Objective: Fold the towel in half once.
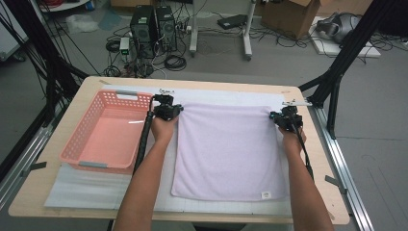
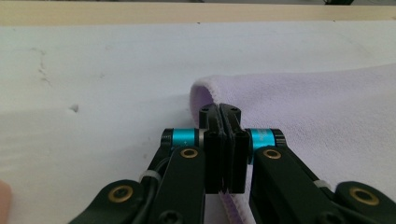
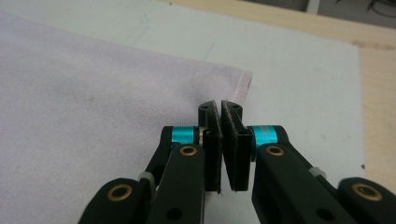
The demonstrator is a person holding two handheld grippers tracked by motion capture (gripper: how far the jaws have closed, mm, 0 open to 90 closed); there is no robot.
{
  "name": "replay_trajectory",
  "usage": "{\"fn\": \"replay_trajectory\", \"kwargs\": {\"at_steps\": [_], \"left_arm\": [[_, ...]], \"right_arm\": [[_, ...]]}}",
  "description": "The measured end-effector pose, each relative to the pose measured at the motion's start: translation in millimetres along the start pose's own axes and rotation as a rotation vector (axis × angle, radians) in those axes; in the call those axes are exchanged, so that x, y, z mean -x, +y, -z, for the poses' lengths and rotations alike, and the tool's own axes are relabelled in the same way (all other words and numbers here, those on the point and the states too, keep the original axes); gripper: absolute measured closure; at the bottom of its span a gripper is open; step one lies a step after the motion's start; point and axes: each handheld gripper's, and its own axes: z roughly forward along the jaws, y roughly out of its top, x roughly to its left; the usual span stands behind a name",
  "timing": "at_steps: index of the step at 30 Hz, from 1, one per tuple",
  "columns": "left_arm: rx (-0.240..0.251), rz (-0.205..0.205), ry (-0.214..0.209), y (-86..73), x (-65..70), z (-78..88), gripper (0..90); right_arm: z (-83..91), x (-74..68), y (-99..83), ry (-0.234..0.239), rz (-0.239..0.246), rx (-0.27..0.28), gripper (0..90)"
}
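A lavender towel [image 1: 226,149] lies spread flat on a white mat [image 1: 96,187]. My left gripper [image 1: 175,108] sits at the towel's far left corner. In the left gripper view it [image 2: 219,108] is shut, with the towel's [image 2: 317,107] hem running between the pads. My right gripper [image 1: 279,115] sits at the far right corner. In the right gripper view its jaws [image 3: 220,105] are pressed together on the edge of the towel [image 3: 93,102], just short of the corner. Both hands reach forward along the towel's two sides.
A pink plastic basket [image 1: 79,137] stands on the mat left of the towel, close to my left forearm. The wooden table [image 1: 48,178] has rounded corners. Black frame struts rise at both sides, and computers and cables lie on the floor beyond.
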Motion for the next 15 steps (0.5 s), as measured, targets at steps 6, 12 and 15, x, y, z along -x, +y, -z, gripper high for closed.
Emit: {"fn": "replay_trajectory", "kwargs": {"at_steps": [6, 12, 15], "left_arm": [[-0.029, -0.036, 0.026, -8.5, 1.3, -9.1, 83.2], [-0.001, -0.012, 0.001, -6.5, -1.0, -2.5, 54.4], [0.036, 0.003, -0.043, -4.3, 0.0, 5.7, 48.5]], "right_arm": [[-8.7, -1.1, -5.6, -0.115, 0.029, -0.020, 84.1], [4.4, 15.8, -4.6, -0.067, -0.112, 0.018, 75.1], [13.5, 14.8, 0.2, -0.028, -0.104, 0.039, 71.1]]}}
